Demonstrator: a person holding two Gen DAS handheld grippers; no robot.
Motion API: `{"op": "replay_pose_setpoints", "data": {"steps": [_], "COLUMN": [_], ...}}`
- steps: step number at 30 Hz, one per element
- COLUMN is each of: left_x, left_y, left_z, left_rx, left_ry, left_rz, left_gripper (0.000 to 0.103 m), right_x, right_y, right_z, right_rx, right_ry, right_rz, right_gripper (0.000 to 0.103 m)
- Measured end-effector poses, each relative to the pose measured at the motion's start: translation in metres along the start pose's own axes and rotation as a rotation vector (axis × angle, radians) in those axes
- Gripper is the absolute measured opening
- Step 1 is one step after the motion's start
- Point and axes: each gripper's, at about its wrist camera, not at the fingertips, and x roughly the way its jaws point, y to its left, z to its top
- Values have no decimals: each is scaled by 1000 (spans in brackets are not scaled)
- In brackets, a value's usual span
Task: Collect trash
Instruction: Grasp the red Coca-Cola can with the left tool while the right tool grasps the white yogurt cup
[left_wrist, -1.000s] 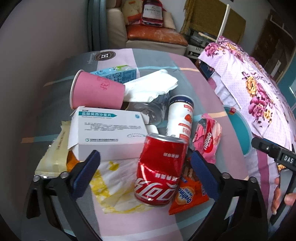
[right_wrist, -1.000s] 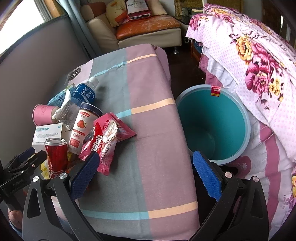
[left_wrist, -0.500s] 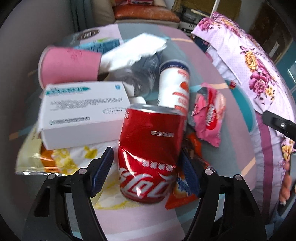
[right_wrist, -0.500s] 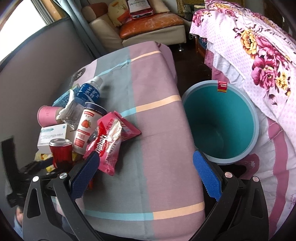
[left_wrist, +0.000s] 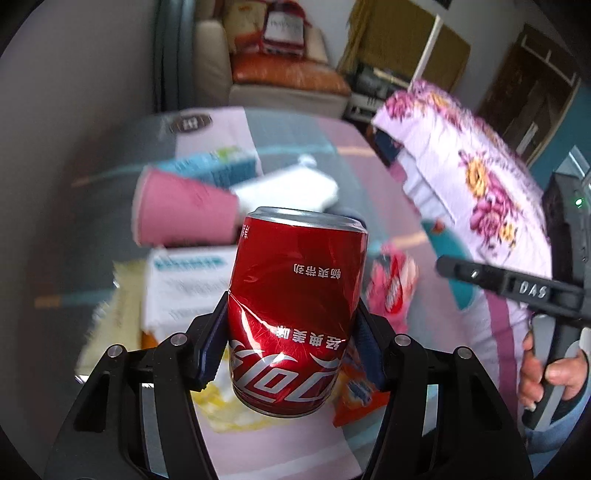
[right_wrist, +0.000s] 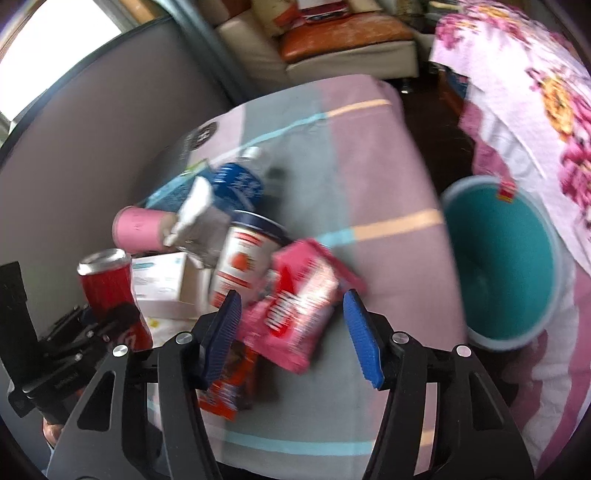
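My left gripper (left_wrist: 291, 347) is shut on a dented red cola can (left_wrist: 295, 295) and holds it upright above the trash pile; the can also shows in the right wrist view (right_wrist: 110, 284). My right gripper (right_wrist: 291, 332) is open, its blue pads either side of a pink snack packet (right_wrist: 295, 306) on the table. An orange snack packet (right_wrist: 229, 384) lies under its left finger. The teal trash bin (right_wrist: 506, 258) stands on the floor to the right of the table.
The pile holds a pink paper cup (left_wrist: 184, 214), a white medicine box (left_wrist: 181, 288), a strawberry drink bottle (right_wrist: 243, 258), a blue-labelled water bottle (right_wrist: 236, 181) and a white tissue (left_wrist: 288, 188). A flowered bedspread (left_wrist: 472, 184) lies right; a sofa (left_wrist: 280, 74) behind.
My left gripper closed on the cola can and lifted it off the table. My right gripper moved left and forward over the pink snack packet, and its fingers narrowed.
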Motion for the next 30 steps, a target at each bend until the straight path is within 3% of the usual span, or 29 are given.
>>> {"op": "replay_pose_setpoints", "data": {"steps": [5,11,14,21,30], "left_x": [6,16,21,28,22], "left_y": [27,39,42,43,36], "left_z": [12,14,12,7,2], "left_rx": [-51,-65,-69,-75,-63], "left_ry": [1,15,23,38,27], "left_rz": [0,-22,-32,-44,-2], "left_gripper": [62,62,62,62,62], "right_x": [30,76,90,111,66], "right_y": [32,36,34,35,37], "right_z": [20,28,28,29,28], "right_rx": [-36,-3,14,41,2], "right_ry": [68,178,206,225,137], "right_rz": [69,73,67,95,116], "right_gripper": [33,35,48,51,50]}}
